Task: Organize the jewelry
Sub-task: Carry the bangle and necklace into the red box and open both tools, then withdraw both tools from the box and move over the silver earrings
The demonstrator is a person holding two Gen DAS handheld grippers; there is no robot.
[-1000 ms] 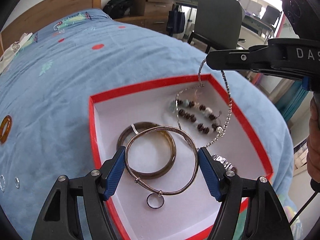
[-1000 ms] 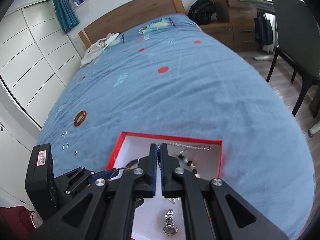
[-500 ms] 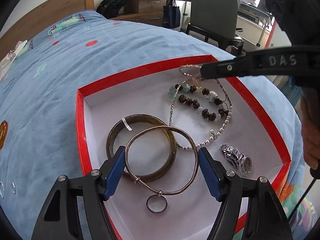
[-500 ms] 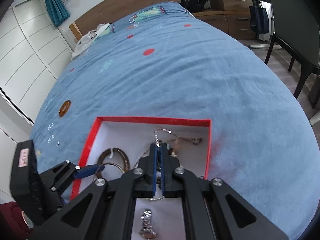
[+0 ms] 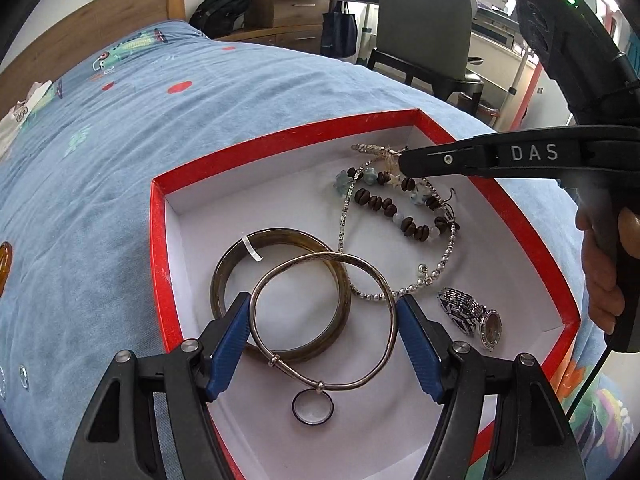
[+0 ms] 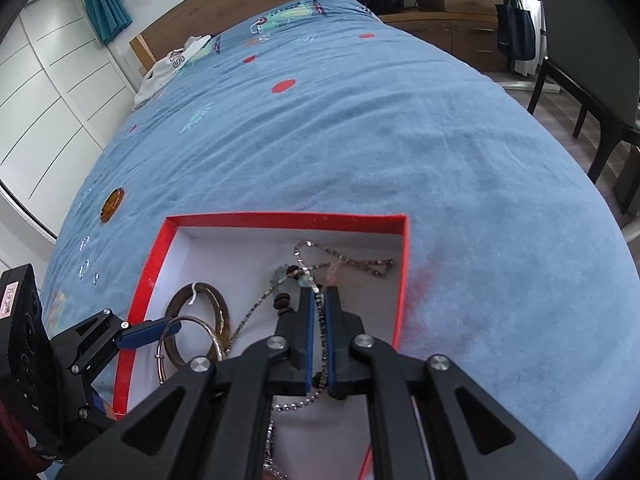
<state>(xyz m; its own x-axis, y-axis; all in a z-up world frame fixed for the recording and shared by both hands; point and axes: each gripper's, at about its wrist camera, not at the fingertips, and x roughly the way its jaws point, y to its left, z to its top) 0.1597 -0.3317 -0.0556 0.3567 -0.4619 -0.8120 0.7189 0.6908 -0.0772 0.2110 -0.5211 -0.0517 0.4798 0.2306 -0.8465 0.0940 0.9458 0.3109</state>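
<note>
In left gripper [image 5: 323, 330]: silver bangle [image 5: 320, 316]

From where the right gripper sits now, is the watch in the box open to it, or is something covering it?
Probably yes. The watch lies bare on the white floor of the red box, nothing on top of it. But the right gripper has the silver chain between its nearly closed fingers, so it would need to let go first.
</note>
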